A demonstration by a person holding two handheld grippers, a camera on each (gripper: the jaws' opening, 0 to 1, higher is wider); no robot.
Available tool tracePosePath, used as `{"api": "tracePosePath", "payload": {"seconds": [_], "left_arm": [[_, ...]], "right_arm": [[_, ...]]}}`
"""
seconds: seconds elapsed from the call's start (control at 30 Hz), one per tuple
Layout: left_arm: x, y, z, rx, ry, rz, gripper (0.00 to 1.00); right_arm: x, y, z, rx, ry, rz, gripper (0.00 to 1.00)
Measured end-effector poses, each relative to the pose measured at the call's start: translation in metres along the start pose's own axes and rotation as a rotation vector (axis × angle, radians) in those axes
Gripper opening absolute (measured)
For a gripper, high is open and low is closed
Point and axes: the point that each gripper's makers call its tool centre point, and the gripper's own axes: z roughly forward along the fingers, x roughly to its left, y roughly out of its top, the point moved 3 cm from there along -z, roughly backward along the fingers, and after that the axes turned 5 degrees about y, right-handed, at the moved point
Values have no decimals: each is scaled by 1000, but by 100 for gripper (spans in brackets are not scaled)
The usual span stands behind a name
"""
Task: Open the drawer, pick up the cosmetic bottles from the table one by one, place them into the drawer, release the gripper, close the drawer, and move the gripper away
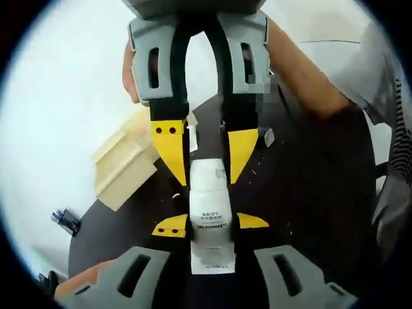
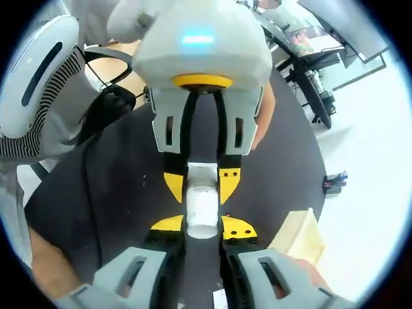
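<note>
A white cosmetic bottle (image 1: 210, 209) with dark print hangs above the black table (image 1: 302, 193), held from both ends. My left gripper (image 1: 211, 223) rises from the bottom of the left gripper view, its yellow-tipped jaws pressed against the bottle's lower sides. My right gripper (image 1: 208, 181) comes down from the top and clamps the bottle's other end. In the right gripper view the same bottle (image 2: 201, 207) sits between my right gripper (image 2: 203, 222) below and my left gripper (image 2: 201, 190) above. Both look shut on it.
A pale wooden drawer box (image 1: 125, 161) stands at the table's edge, seen too as the drawer box (image 2: 299, 235). A person's forearm (image 1: 302, 71) reaches in behind the right gripper. A small dark object (image 2: 335, 182) lies on the white floor. Furniture legs (image 2: 309, 77) stand beyond the table.
</note>
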Motion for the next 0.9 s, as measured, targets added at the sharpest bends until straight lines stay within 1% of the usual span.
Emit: {"api": "tracePosePath", "payload": {"seconds": [0.13, 0.37, 0.53, 0.67, 0.73, 0.9], "left_arm": [[4, 4, -2, -33, 23, -25, 20], [10, 6, -4, -62, 53, -63, 19], [14, 9, -6, -104, 69, -100, 18], [16, 10, -6, -116, 87, -99, 18], [18, 9, -6, -118, 92, -104, 18], [28, 6, -8, -124, 101, -152, 18]], "right_arm": [[2, 1, -1, -6, -20, -13, 16], [1, 2, -2, -15, -62, -50, 17], [-1, 1, -7, -35, -88, -27, 18], [-3, -1, -8, -41, -102, -19, 24], [-5, -4, -13, -49, -117, -4, 26], [-8, -13, -28, -62, -162, 26, 27]]}}
